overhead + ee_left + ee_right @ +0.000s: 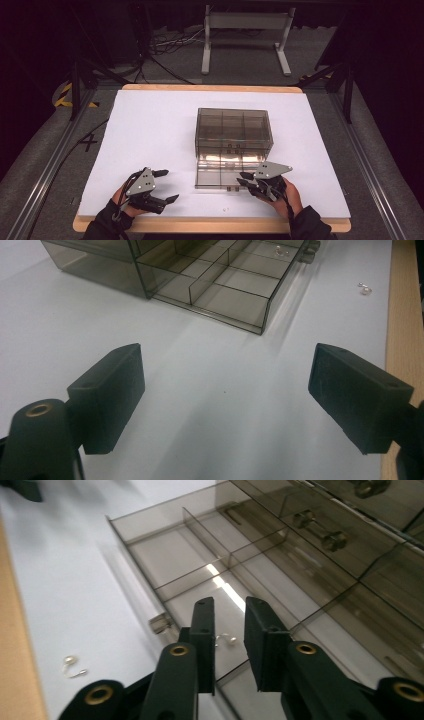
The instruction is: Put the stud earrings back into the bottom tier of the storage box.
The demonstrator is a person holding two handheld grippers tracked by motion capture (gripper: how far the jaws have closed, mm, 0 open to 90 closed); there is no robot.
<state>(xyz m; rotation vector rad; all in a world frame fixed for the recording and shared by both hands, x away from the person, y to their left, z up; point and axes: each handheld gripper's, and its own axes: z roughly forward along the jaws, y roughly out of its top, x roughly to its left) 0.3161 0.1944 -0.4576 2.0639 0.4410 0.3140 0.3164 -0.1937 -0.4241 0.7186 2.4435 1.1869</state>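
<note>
smoky plastic drawer: pulled out of its box, front edge toward me on the white surface.
pearl earring: lay in the drawer's near compartment, just under my right jaws.
second earring: lay loose on the surface, outside the drawer front.
right hand-held gripper: jaws a narrow slot apart, gripping nothing i could see.
left hand-held gripper: jaws spread wide, empty, well apart from the drawer.
step: i judged it best to lift clear of the drawer wall, then come low onto the loose earring.
views: the right gripper view gave me the hooks plainly; the high view gave me how both hands sat.
</note>
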